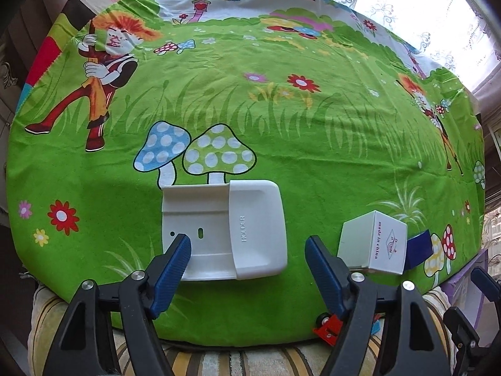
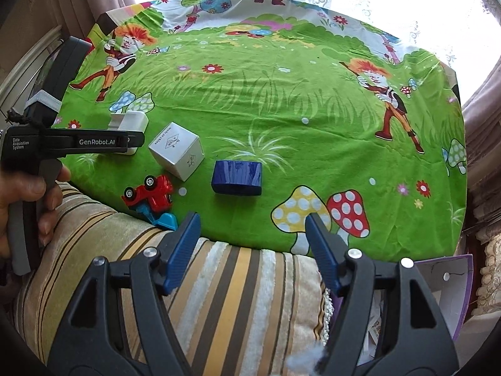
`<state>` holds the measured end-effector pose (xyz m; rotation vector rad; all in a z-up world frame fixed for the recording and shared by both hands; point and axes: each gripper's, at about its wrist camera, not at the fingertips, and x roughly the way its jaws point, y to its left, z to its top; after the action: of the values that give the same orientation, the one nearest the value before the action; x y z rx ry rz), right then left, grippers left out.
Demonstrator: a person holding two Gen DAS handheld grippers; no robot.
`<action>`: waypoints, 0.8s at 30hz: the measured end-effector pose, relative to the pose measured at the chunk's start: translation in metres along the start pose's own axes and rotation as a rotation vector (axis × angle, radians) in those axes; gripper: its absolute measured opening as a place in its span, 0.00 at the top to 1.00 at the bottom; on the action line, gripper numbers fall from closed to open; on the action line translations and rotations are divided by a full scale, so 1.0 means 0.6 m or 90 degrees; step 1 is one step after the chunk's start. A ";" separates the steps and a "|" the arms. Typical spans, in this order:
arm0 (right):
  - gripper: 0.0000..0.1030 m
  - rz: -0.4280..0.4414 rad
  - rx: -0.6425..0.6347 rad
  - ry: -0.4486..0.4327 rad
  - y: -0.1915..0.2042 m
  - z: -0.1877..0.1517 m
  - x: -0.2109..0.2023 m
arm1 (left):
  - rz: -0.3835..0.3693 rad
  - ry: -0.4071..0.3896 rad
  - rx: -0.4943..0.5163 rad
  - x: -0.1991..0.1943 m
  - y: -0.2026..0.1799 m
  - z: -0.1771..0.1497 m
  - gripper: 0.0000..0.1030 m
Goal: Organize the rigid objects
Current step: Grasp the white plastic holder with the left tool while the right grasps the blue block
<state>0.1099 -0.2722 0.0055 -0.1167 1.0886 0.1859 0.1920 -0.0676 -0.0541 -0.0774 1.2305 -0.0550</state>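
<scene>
The tabletop is covered by a bright green cartoon cloth printed with mushrooms, flowers and orange-haired figures. In the left wrist view, the left gripper is seen at the bottom of the frame with its blue fingers spread apart; nothing is pinched between them. A white plastic holder, marked "HOLDER", lies flat on the cloth in the lower centre, partly framed by the fingers, with the left fingertip overlapping its lower left corner in the picture; whether contact is made cannot be told. To the right of it a white cardboard box printed "made in china" is set, with a dark blue block just beyond it at the lower right. A red toy car is partly hidden behind the right finger at the near edge of the cloth.

In the right wrist view, the right gripper is held at the bottom centre over a striped cushion, its fingers spread and empty. The blue block is found just above it, near the frame's centre, the box to its left, and the toy car, overturned on a light blue toy, at the lower left. The left gripper's body, held by a hand, is seen at the left edge.
</scene>
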 end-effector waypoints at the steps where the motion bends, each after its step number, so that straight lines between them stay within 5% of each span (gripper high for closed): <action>1: 0.30 -0.002 -0.006 0.004 0.004 0.003 0.006 | 0.002 0.002 0.001 0.004 0.001 0.000 0.32; 8: 0.30 -0.014 -0.024 0.031 0.018 0.024 0.041 | 0.030 -0.015 0.033 0.006 -0.008 -0.005 0.41; 15: 0.30 -0.018 -0.020 0.057 0.023 0.039 0.080 | 0.021 -0.035 0.053 -0.001 -0.018 -0.008 0.63; 24: 0.30 -0.014 0.005 0.072 0.015 0.053 0.112 | -0.026 -0.052 0.018 -0.014 -0.001 -0.021 0.65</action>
<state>0.1657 -0.2513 -0.0394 -0.1337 1.1997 0.1567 0.1770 -0.0681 -0.0503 -0.0800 1.1462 -0.1035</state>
